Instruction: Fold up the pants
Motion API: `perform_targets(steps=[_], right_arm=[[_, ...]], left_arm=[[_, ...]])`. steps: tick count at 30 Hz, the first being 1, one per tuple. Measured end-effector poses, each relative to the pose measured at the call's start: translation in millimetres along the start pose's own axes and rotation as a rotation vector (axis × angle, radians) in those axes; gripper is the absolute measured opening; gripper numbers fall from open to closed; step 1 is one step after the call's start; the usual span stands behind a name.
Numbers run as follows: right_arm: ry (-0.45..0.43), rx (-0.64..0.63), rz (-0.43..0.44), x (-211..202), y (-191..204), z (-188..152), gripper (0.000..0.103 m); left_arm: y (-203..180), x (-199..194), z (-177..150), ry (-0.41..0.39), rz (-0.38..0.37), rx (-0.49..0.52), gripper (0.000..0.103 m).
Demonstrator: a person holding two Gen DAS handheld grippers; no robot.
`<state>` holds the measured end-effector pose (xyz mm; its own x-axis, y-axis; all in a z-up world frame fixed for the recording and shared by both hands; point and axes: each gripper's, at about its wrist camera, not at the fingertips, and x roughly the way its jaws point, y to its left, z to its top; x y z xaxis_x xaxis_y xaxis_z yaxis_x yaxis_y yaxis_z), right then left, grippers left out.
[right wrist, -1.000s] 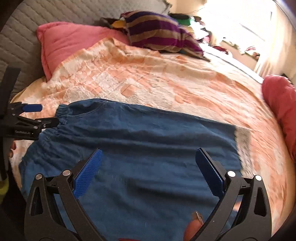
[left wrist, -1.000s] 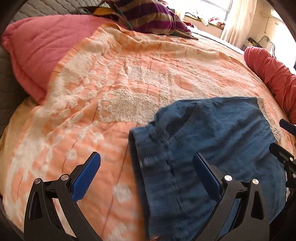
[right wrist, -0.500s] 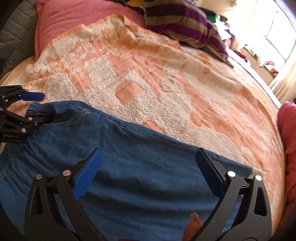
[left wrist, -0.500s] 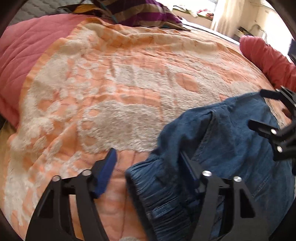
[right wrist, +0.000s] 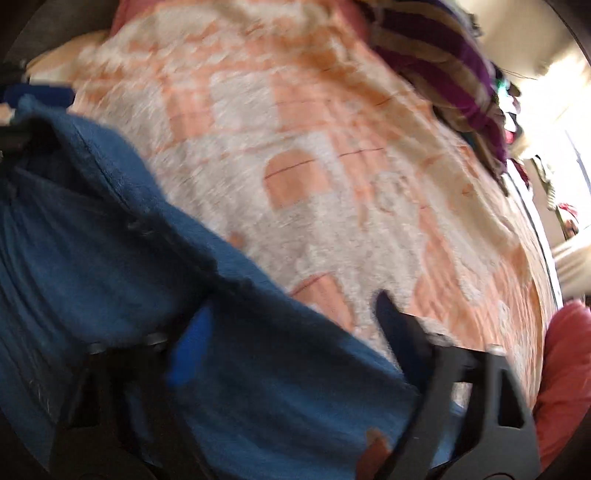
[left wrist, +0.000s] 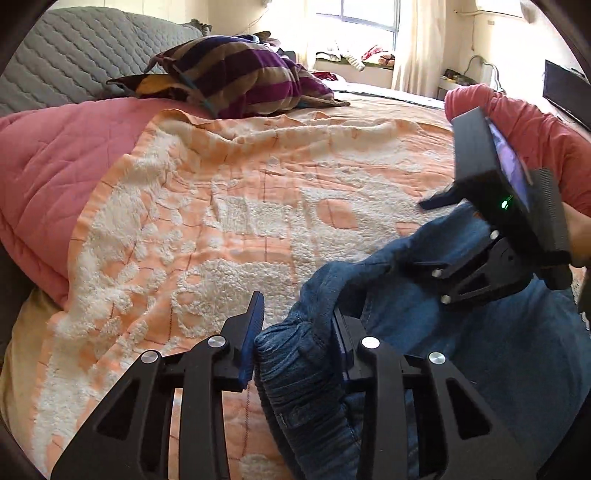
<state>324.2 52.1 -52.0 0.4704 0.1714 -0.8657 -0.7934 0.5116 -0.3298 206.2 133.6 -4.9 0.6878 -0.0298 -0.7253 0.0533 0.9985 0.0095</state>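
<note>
Blue denim pants (left wrist: 461,350) lie on the orange and white blanket (left wrist: 240,221) of a bed. My left gripper (left wrist: 299,332) is shut on the bunched elastic waistband (left wrist: 295,365) at the pants' left corner and lifts it off the blanket. My right gripper (left wrist: 443,236) shows at the right of the left wrist view, down at the pants' far edge. In the blurred right wrist view the right gripper (right wrist: 291,321) is open, its fingers (right wrist: 391,317) astride the pants' upper edge (right wrist: 229,273).
A pink quilt (left wrist: 55,166) lies along the left. A purple striped pillow (left wrist: 240,74) sits at the head by the grey headboard (left wrist: 66,55). A red cushion (left wrist: 535,129) lies at the right. A window (left wrist: 369,18) is behind.
My left gripper has closed on the waistband and raised it. My right gripper has moved fast toward the pants' far edge; its view is now blurred and tilted.
</note>
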Motion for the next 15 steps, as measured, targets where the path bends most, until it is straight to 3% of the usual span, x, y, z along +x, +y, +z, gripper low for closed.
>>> perform_targets(steps=[1, 2, 3, 7, 12, 15], right_arm=[[-0.009, -0.003, 0.039, -2, 4, 0, 0.032], [-0.015, 0.005, 0.075, -3, 7, -1, 0.016], [-0.021, 0.016, 0.098, -5, 10, -2, 0.011], [-0.078, 0.109, 0.095, -25, 10, -13, 0.004], [-0.203, 0.271, 0.135, -69, -3, -33, 0.003], [-0.254, 0.289, 0.131, -92, -2, -44, 0.003]], left_arm=[[0, 1, -1, 0.005, 0.005, 0.000, 0.031], [1, 2, -2, 0.010, 0.008, -0.001, 0.031], [1, 2, -4, 0.012, 0.011, -0.004, 0.031], [3, 1, -5, 0.008, 0.033, 0.001, 0.032], [-4, -13, -9, -0.027, 0.036, 0.023, 0.032], [-9, -27, -11, -0.061, 0.032, 0.028, 0.032]])
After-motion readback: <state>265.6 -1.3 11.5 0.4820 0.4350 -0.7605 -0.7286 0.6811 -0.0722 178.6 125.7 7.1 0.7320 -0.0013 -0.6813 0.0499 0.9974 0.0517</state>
